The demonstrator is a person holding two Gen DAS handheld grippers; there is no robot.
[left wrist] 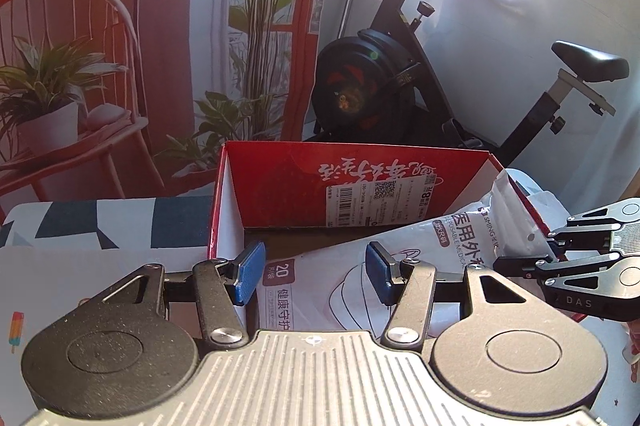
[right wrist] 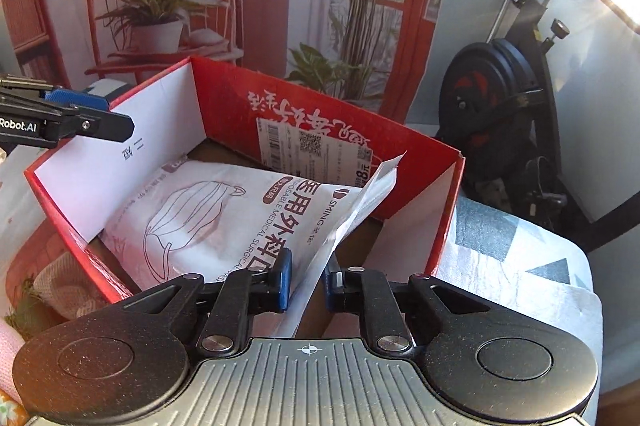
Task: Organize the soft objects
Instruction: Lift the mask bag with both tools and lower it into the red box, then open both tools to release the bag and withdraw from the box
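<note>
A white packet of surgical masks (right wrist: 224, 210) lies inside an open red cardboard box (right wrist: 224, 98), slanting from the floor up toward the right wall. My right gripper (right wrist: 307, 282) is shut on the packet's flat sealed edge, which stands up as a thin flap between the blue pads. In the left wrist view the packet (left wrist: 460, 238) rises toward the right gripper (left wrist: 560, 246) at the box's (left wrist: 280, 186) right side. Over the box's near left corner my left gripper (left wrist: 315, 276) is open with nothing between its fingers. It also shows at the left edge of the right wrist view (right wrist: 92, 114).
The box rests on a surface covered with a blue-and-white patterned cloth (left wrist: 100, 222). A black exercise bike (left wrist: 400, 74) stands behind and to the right. A printed backdrop with a red chair and plants (left wrist: 80, 66) fills the back. Pinkish woven items (right wrist: 60, 286) lie left of the box.
</note>
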